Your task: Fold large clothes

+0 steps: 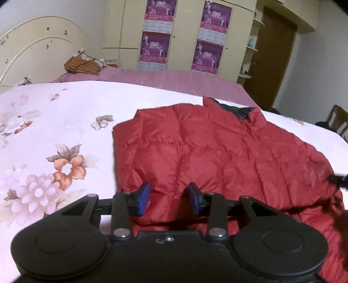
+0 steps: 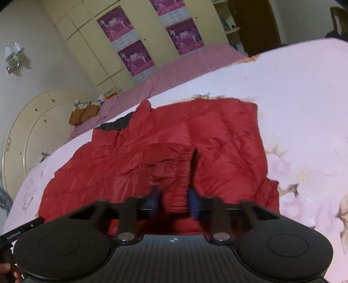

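While spread flat (on a bed [image 1: 54, 113]), the red jacket [image 1: 217, 148] lies under the left hand-held gripper [image 1: 169, 199].

The jacket [image 1: 217, 152] lies on the bed [image 1: 54, 130]; behind the bed stands the wardrobe [image 1: 184, 32]; the headboard [image 1: 39, 50] stands at the bed's left end.

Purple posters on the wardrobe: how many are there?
4: upper left, lower left, upper right, lower right. More may be out of frame.

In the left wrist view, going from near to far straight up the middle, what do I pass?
left gripper → red puffer jacket → floral bedspread → pink mattress cover → wardrobe with purple posters.
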The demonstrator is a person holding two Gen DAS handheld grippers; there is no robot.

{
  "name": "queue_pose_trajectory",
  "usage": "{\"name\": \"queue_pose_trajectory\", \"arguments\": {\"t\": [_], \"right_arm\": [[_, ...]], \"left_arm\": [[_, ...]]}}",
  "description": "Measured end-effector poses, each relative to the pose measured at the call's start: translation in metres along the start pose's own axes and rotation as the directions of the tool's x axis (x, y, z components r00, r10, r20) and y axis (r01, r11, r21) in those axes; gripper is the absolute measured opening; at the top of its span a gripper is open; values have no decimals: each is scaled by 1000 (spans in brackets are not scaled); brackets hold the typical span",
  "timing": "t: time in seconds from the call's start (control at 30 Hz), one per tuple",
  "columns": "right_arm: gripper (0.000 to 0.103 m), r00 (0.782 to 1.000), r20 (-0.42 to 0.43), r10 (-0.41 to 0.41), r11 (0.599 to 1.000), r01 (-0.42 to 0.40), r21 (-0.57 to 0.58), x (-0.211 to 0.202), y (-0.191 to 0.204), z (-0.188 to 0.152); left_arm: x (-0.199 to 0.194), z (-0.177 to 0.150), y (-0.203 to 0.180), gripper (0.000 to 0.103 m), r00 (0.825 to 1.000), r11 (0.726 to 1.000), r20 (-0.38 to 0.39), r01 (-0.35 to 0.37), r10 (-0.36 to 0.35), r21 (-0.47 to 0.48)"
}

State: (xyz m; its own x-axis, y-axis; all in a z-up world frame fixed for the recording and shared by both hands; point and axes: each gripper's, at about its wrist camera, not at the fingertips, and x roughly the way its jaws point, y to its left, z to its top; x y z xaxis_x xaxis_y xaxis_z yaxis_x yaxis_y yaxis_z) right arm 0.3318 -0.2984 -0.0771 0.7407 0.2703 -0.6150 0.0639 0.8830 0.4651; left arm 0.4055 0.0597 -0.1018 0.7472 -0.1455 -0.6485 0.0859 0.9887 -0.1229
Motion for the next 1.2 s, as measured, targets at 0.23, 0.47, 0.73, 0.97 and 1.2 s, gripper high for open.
{"name": "queue_pose_trajectory", "arguments": {"t": [0.23, 0.47, 0.73, 0.97, 1.2], "right_arm": [[18, 997, 72, -36, 995, 42, -90, -21, 13, 5], [18, 992, -21, -122, 987, 119, -106, 17, -5, -13], [78, 977, 84, -194, 963, 206, -175, -13, 7, -4], [37, 996, 49, -73, 960, 84, -266, 26, 49, 16], [37, 992, -14, -129, 926, 116, -358, 93, 63, 14]], "left_arm": [[6, -2, -7, 36, 999, 999, 12, 32, -32, 37], [27, -9, -6, 39, 999, 998, -30, 36, -35, 58], [-3, 8, 7, 52, 998, 996, 33, 53, -56, 66], [36, 37, -7, 65, 998, 991, 26, 57, -60, 118], [77, 50, 3, 66, 999, 986, -31, 22, -17, 165]]}}
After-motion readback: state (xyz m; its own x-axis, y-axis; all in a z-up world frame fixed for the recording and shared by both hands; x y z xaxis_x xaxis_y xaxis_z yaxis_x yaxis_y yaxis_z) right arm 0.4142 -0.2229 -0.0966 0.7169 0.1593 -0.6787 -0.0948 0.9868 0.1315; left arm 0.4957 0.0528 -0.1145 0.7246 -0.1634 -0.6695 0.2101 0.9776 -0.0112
